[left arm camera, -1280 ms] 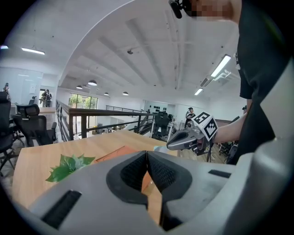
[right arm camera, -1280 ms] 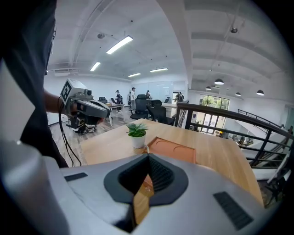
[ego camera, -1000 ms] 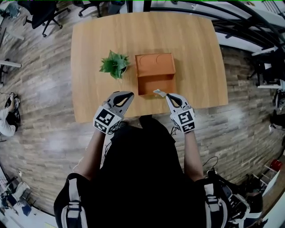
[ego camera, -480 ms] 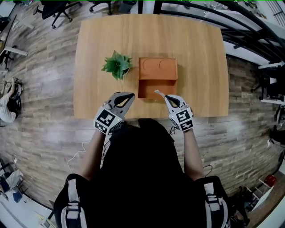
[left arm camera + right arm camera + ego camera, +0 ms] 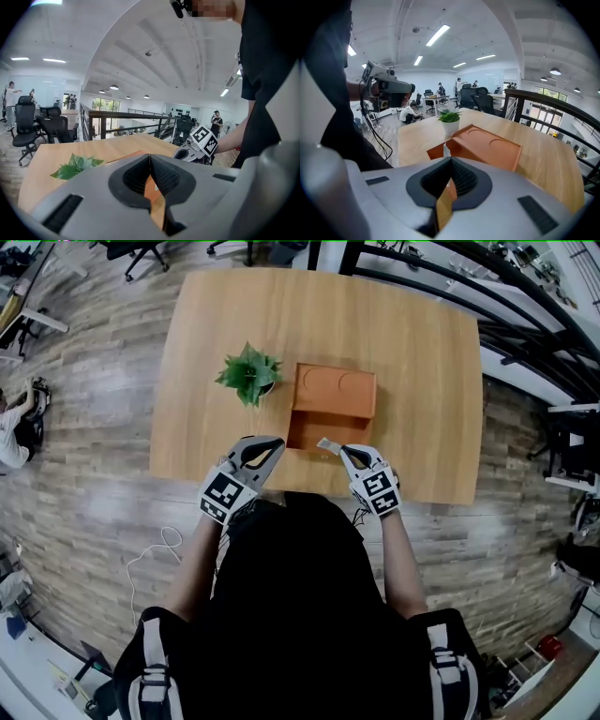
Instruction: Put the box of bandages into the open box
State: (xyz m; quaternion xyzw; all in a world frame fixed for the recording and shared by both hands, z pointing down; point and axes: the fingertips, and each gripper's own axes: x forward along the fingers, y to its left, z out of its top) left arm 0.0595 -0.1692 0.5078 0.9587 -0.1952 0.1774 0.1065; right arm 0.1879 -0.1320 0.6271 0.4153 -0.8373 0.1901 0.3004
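An orange box (image 5: 337, 390) sits mid-table, its lid laid back and its open compartment (image 5: 311, 431) toward me. My right gripper (image 5: 341, 453) is shut on the small white box of bandages (image 5: 327, 443), held over the front edge of that compartment. In the right gripper view the bandage box (image 5: 446, 151) pokes up edge-on past the closed jaws (image 5: 450, 162), with the orange box's lid (image 5: 487, 145) just beyond. My left gripper (image 5: 273, 441) hovers at the orange box's front left corner, shut and holding nothing; its jaws (image 5: 150, 157) meet in the left gripper view.
A small potted plant (image 5: 248, 374) stands just left of the orange box, also visible as a plant (image 5: 450, 121) behind the box. Bare wooden table (image 5: 422, 362) lies to the right and behind. Office chairs and a railing ring the table.
My right gripper has sunk a little toward the orange box's front edge, carrying the bandage box. The left gripper has hardly moved. The head view shifted slightly.
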